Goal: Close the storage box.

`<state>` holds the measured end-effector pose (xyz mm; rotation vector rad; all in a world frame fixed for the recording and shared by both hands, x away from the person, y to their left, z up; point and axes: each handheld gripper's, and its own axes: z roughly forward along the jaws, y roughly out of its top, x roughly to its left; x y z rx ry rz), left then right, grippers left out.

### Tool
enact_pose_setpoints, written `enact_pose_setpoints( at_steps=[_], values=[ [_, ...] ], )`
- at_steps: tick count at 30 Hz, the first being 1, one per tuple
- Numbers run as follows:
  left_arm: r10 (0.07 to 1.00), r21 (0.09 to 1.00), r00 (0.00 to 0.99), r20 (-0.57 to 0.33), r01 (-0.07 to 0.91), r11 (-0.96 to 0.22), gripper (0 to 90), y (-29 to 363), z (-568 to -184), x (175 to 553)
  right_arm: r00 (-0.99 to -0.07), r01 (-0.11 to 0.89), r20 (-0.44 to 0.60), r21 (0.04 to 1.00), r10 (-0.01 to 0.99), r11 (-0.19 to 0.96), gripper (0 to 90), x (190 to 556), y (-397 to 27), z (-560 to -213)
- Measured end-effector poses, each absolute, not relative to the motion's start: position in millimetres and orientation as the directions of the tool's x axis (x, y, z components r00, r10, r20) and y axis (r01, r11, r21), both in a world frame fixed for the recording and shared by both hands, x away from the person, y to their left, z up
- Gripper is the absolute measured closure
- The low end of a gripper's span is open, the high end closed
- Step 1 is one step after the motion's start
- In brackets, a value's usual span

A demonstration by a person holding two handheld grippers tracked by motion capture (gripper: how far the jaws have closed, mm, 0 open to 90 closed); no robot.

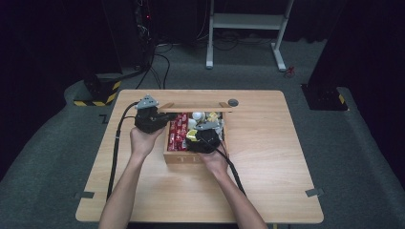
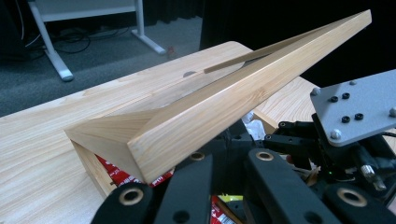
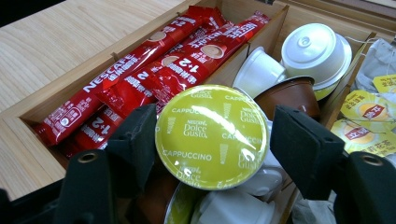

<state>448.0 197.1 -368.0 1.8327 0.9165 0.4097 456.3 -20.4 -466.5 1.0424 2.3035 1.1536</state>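
The left gripper (image 1: 168,116) was clamped tight on the near corner of the wooden lid (image 2: 243,93), jaws pinched right down on its edge and propping it up at a slant over the wooden box (image 1: 196,157). In the left gripper view that lid ran away toward two o'clock, tilted, with red packets just peeking out beneath it.

Over in the box, the right gripper (image 3: 212,140) sat low among the contents. Its jaws stood at a middling width around a yellow-green cappuccino capsule (image 3: 212,135), foil lid facing up at the camera. The left pad looked to be against the capsule's rim at nine o'clock; the right pad at three o'clock stood a touch clear, so no firm pinch yet.

The capsule lay in the box's middle compartment, on top of white and brown capsules (image 3: 261,74). At ten o'clock from it, the long left compartment held red coffee sachets (image 3: 154,70) lying flat. At two o'clock, past the divider, yellow-tagged tea bags (image 3: 369,112) filled the right compartment.

From the high view the box sat mid-tabletop (image 1: 267,181), both forearms coming in from six o'clock.
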Motion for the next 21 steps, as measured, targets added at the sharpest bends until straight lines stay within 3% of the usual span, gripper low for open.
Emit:
enact_pose_setpoints(
  at_steps=[21],
  values=[
    [0.747,0.89,0.654,-0.122,0.405,-0.209,90.0,197.0,-368.0,447.8,-0.659,0.434,-0.003,0.815,0.752,0.385,37.7,452.3,-19.0,-464.3]
  ],
)
